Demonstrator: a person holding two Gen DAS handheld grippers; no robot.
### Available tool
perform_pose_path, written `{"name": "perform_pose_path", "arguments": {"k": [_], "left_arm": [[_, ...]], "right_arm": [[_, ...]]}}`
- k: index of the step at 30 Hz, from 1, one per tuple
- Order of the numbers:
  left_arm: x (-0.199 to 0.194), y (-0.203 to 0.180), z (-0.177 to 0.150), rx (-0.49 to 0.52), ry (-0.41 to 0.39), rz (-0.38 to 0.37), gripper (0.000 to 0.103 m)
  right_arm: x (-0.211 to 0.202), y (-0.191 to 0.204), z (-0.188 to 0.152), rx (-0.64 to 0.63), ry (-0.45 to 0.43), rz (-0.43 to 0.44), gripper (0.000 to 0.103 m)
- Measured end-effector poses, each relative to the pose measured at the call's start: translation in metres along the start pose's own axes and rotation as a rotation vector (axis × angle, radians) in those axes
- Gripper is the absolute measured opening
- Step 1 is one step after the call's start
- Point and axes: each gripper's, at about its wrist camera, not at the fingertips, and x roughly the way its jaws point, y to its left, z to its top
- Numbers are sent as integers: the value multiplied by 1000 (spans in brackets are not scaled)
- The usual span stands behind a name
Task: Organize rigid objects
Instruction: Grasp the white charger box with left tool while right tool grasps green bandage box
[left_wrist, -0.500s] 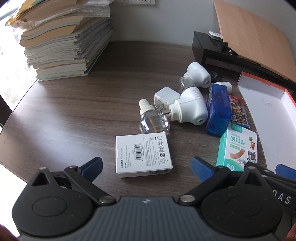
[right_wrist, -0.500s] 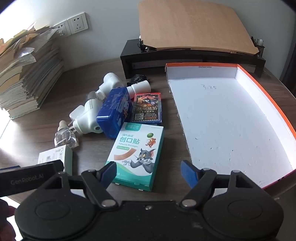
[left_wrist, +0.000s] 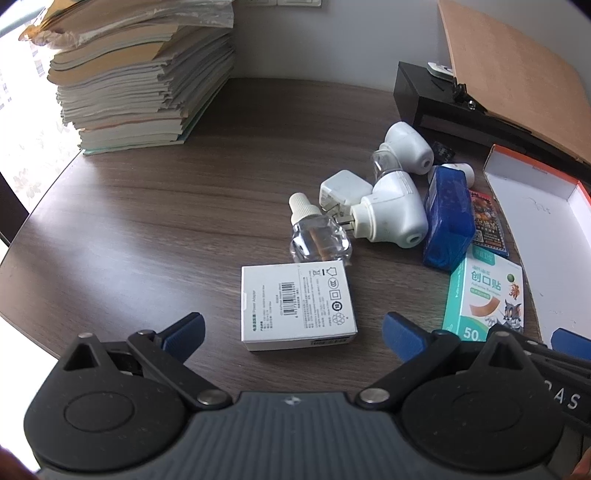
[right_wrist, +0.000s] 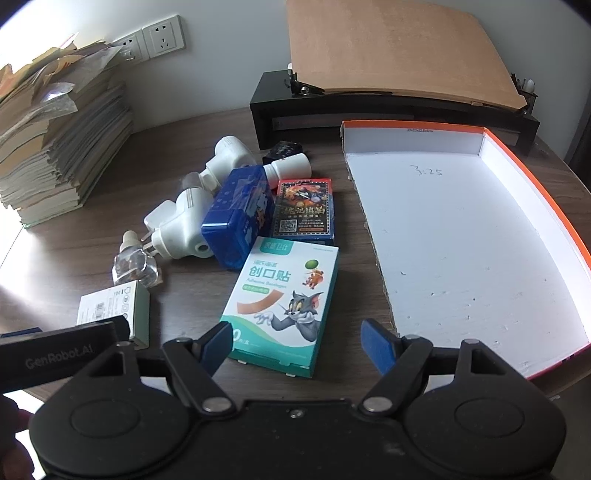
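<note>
Rigid white cardboard adapter box (left_wrist: 297, 306), lower centre, lies between the spread, empty jaws of the left gripper (left_wrist: 293, 328): best pinched squarely across its long sides.

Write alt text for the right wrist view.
The open right gripper hovers empty above a green and white bandage box on a dark wooden table. To the right lies a shallow orange-rimmed white tray with nothing in it; behind the box lie a blue case, a card pack and white plug-in devices.
</note>
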Motion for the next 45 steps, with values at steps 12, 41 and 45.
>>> {"name": "perform_pose_path", "arguments": {"k": [12,41,45], "left_arm": [[9,4,-1,-2,18,0,103],[29,1,6,4,42,-2,103],[32,1,6,5,46,0,103]], "right_arm": [[7,1,-1,15,6,-8,90],[20,4,2,16,41,-36,90],[22,6,4,16,37,-35,90]]}}
